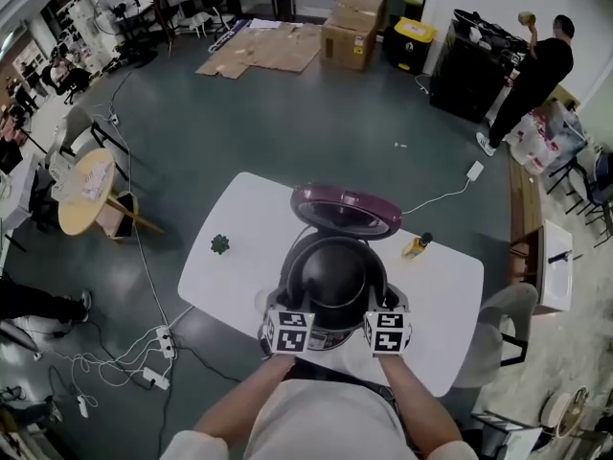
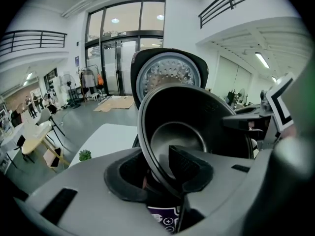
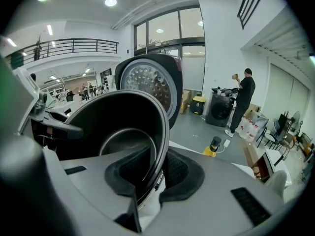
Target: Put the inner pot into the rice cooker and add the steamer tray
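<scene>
— What's there?
— A white table (image 1: 239, 228) with the rice cooker (image 1: 345, 211) on it, lid up. The black inner pot (image 1: 332, 274) is over its body.
— Your grippers?
— My left gripper (image 2: 160, 173) and right gripper (image 3: 156, 176) each pinch the pot's rim.

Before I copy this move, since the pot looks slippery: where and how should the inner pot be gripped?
Grip its thin rim at the left and right, coming from the near side, one jaw inside the wall and one outside. The inner pot is round and smooth, and no handles show; the left tool and right tool pinch it so.
</scene>
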`<state>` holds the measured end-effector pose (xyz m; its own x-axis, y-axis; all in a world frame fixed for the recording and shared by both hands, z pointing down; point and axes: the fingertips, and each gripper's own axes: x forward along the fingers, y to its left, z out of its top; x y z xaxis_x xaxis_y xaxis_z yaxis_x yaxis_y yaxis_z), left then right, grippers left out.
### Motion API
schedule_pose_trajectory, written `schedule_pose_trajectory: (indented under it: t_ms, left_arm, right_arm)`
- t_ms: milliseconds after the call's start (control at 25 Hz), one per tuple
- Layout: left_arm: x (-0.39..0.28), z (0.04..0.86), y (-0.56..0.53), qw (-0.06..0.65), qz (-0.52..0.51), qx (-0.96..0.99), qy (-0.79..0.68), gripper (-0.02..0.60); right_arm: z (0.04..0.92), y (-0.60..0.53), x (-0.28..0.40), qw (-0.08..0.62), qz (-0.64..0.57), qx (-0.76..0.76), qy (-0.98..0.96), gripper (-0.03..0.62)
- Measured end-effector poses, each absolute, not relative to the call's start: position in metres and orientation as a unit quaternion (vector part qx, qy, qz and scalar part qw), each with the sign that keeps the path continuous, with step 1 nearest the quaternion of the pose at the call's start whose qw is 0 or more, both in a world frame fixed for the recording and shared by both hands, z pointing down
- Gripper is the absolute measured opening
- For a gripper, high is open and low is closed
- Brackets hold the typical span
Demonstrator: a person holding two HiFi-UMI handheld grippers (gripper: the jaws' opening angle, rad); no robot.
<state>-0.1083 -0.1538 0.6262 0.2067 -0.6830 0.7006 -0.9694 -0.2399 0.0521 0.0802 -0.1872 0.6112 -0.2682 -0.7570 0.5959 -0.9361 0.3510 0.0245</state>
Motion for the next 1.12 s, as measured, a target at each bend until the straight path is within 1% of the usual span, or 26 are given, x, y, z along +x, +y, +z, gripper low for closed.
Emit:
schedule_pose_trajectory:
  t_ms: [280, 720, 1120]
  left_arm:
    - [-0.125, 0.649, -0.166, 0.239, 0.331, 0.733, -0.544, 0.152]
    - [-0.13, 0.69, -0.179, 0.235, 0.395, 0.733, -0.502, 0.166]
    - [-0.133, 0.716, -0.185, 0.226, 0.442, 0.717, -0.489, 0.183]
  right_arm:
    - [0.638, -0.194, 0.063, 0.283, 0.191, 0.537, -0.771, 0.086]
    - [0.68, -0.198, 0.056, 0.331, 0.221, 0.527, -0.751, 0.1]
    - [0.703, -0.2, 0.052, 0.376, 0.216, 0.508, -0.744, 0.12]
